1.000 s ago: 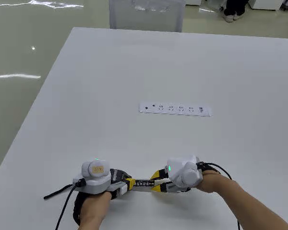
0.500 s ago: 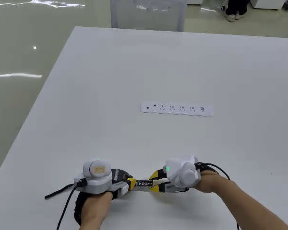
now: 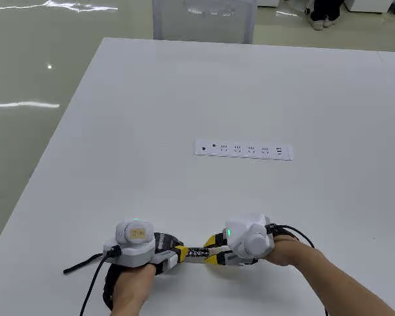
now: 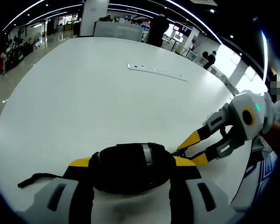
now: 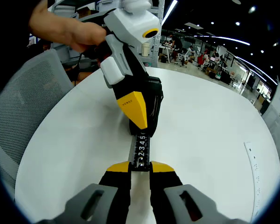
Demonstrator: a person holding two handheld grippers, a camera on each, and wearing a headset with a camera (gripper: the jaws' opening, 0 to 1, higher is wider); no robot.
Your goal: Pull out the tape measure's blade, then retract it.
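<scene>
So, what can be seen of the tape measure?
The tape measure has a rounded black case with a silvery band. It is clamped by the left gripper between yellow tips, near the front edge of the white table. A short stretch of blade is out, dark with white numerals, its end pinched by the right gripper.

white bench (image 3: 184,92) in a bright open office
a white power strip (image 3: 243,150) lies on the bench; the glossy pale floor (image 3: 26,79) mirrors the lighting, a grey mesh chair (image 5: 18,116) stands at the bench edge, strip lights (image 5: 170,9) overhead.
</scene>
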